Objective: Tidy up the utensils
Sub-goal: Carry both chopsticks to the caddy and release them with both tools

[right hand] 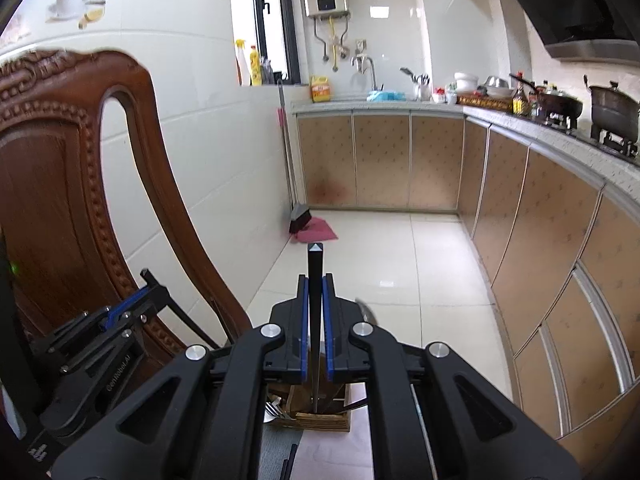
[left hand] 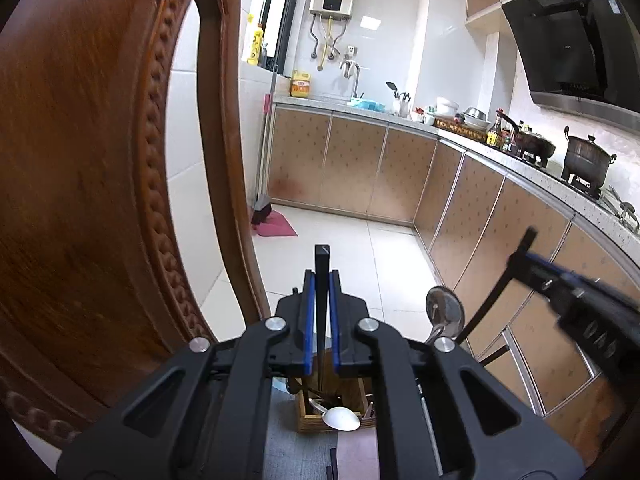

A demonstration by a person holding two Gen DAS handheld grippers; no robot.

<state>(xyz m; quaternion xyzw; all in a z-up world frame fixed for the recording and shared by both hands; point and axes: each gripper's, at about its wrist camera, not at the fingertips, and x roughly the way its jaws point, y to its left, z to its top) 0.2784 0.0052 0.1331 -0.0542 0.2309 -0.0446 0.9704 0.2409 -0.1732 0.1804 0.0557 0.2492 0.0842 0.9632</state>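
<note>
My left gripper [left hand: 321, 280] is shut on a black chopstick [left hand: 322, 256] that stands upright between its blue pads. Directly below it is a wooden utensil holder [left hand: 316, 420] with a silver spoon [left hand: 340, 418] lying in it and another spoon's bowl [left hand: 445, 308] sticking up to the right. My right gripper [right hand: 315, 284] is likewise shut on a second black chopstick [right hand: 315, 256] over the same holder [right hand: 320, 420], where fork tines [right hand: 276, 410] show. Each gripper appears at the edge of the other's view: the right gripper [left hand: 532, 268] and the left gripper [right hand: 148, 292].
A carved wooden chair back [left hand: 100, 160] rises close on the left. Brown kitchen cabinets [right hand: 540, 220] under a stone counter run along the right, with pots [right hand: 614, 112] on a stove. A broom [right hand: 298, 216] and pink cloth lean by the far wall. Mats [left hand: 288, 440] lie under the holder.
</note>
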